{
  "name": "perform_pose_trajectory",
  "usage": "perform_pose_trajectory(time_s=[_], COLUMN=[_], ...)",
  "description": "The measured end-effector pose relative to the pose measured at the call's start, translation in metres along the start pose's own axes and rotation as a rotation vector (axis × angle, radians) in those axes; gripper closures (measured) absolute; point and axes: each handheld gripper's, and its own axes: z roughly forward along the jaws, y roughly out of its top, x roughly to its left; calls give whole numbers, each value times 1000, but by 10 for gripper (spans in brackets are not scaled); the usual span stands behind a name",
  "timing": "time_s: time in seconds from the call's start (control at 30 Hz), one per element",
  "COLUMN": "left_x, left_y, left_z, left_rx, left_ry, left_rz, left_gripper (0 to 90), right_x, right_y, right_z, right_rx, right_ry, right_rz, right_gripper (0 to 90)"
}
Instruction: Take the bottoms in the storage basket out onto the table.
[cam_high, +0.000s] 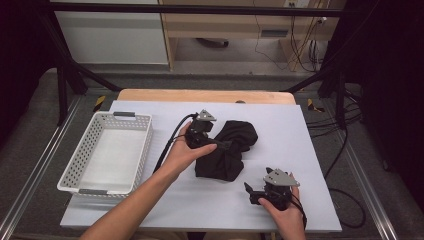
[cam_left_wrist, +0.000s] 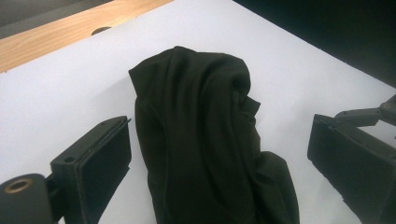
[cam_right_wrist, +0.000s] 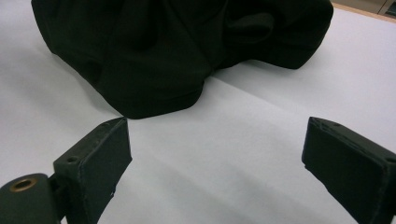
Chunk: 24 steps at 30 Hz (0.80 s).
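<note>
The white table cover (cam_high: 150, 200) fills the middle of the high view, with the white perforated basket (cam_high: 145, 132) at centre left and the black garment (cam_high: 227, 150) bunched in a loose heap just right of centre, well apart from the basket. I judge the step in hand to be taking hold of that garment, whether to fold it or carry it to the basket I cannot tell. My left gripper (cam_high: 222, 145) lies at the heap's left edge in the high view; in the left gripper view its jaws stand wide apart, the cloth (cam_left_wrist: 205, 140) rising between them with neither pad pressing on it. To grip well I would sink lower so the pads straddle one thick fold rather than the whole mound, then close squarely, lest a thin layer slip out on the lift. My right gripper (cam_high: 251, 192) rests at lower right of the high view, near but clear of the heap; in the right gripper view its jaws are likewise apart over bare cover, the garment's rounded hem (cam_right_wrist: 154, 105) lying at upper centre. I would bring it to that hem for a second, separate hold.
</note>
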Motion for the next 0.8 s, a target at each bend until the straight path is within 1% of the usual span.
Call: perform_pose_trajectory(time_s=[0.07,0.13,0.2,0.27,0.3,0.5,0.6,0.63,0.8], left_x=[-1,-1,-2,-2,-3,-4,-6,-6,-4], left_y=[0,3,4,7,12,22,26,28,31], left_z=[-1,-3,-4,-8,-12,-21,-24,-26,-32], left_rx=[-2,-4,-6,-20,-30,-53,-55,-63,-83], left_ry=[-8,-1,0,14,26,22,29,34,44], left_rz=[7,21,23,40,60,78,89,93,93], left_gripper=[60,60,61,63,65,64,64,64,66], right_x=[0,0,0,0,-1,-2,-2,-2,-3], right_y=[0,0,1,1,0,0,0,0,0], right_z=[0,0,0,0,-1,-1,-1,-1,-2], right_rx=[0,-2,-4,-4,-4,-7,-6,-6,-10], right_ry=[-1,-2,-2,-3,-4,-6,-5,-8,-11], right_rz=[1,1,1,0,1,5,3,9,9], right_gripper=[82,82,81,81,82,81,82,83,83])
